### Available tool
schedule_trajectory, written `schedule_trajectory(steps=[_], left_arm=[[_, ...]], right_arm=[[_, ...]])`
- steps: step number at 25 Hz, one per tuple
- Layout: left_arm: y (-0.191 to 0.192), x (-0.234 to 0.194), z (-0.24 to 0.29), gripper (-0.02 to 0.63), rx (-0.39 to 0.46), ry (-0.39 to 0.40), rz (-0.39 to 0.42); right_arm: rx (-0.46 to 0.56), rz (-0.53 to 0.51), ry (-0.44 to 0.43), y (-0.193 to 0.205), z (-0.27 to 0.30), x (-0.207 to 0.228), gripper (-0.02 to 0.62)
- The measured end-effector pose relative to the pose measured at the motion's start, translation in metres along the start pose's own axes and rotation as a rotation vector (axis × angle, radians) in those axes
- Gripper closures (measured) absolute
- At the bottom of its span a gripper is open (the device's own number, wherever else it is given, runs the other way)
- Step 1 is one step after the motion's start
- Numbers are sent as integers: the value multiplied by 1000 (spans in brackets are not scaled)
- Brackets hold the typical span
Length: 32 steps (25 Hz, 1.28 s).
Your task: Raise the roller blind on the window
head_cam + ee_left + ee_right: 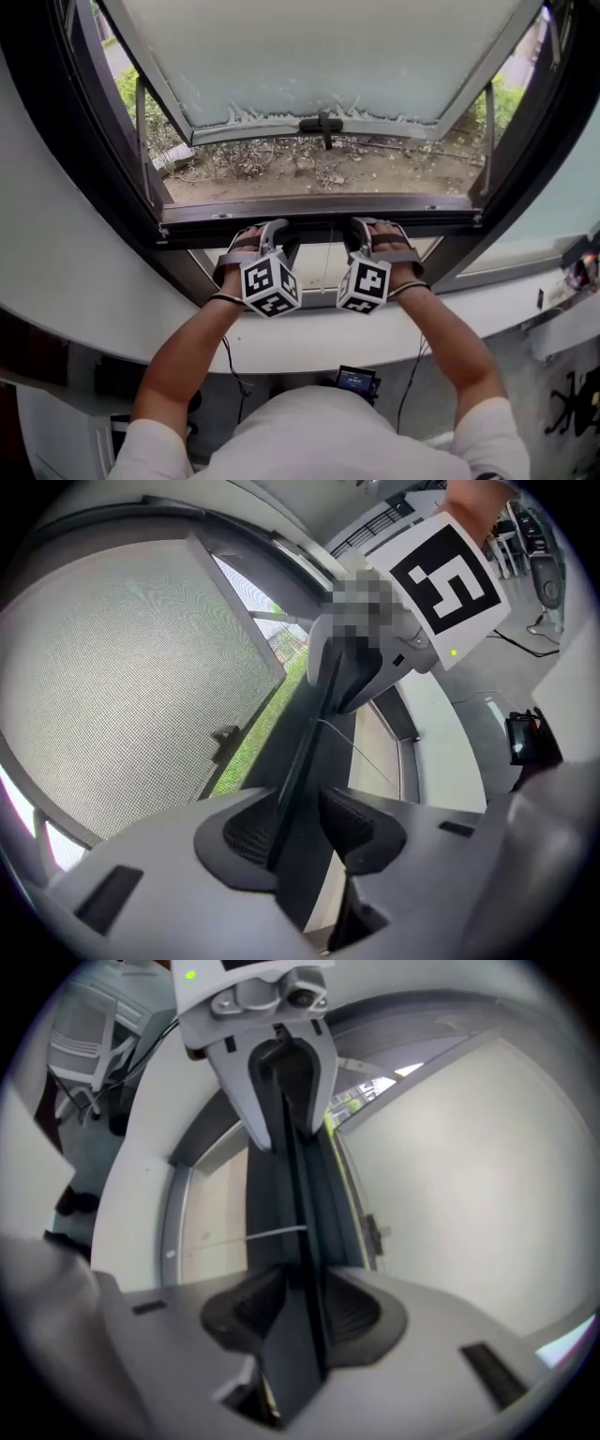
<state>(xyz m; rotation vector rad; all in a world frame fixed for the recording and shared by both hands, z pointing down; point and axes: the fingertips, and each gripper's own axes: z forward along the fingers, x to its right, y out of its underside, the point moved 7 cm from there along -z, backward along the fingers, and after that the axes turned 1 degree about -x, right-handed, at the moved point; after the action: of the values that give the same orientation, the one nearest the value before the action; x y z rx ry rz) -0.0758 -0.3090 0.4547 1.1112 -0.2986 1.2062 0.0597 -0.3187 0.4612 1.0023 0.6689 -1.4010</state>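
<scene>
Left tongs (pixel 302 832) and right tongs (pixel 300 1312) straddle blind's bar (pixel 319 226).

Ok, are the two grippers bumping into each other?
Apart. The head view shows the left gripper and the right gripper side by side along the dark bar, with a clear stretch of bar between them.

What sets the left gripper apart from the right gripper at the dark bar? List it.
The left gripper straddles the dark bar left of centre; the right gripper straddles it right of centre. The left gripper's fingers show a clear gap beside the bar; the right gripper's fingers sit closer. Both are open.
</scene>
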Motion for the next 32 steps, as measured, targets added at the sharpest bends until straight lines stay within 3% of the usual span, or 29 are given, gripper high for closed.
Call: schedule_trajectory(steps=[9,32], left_arm=[[-1,7,3,459,-41,-2,30],[-10,-7,-12,472,5,51,-31]], right_arm=[[-65,-76,-51,-3,1,-5,456],[-38,18,-68,-4,-12,11,457]])
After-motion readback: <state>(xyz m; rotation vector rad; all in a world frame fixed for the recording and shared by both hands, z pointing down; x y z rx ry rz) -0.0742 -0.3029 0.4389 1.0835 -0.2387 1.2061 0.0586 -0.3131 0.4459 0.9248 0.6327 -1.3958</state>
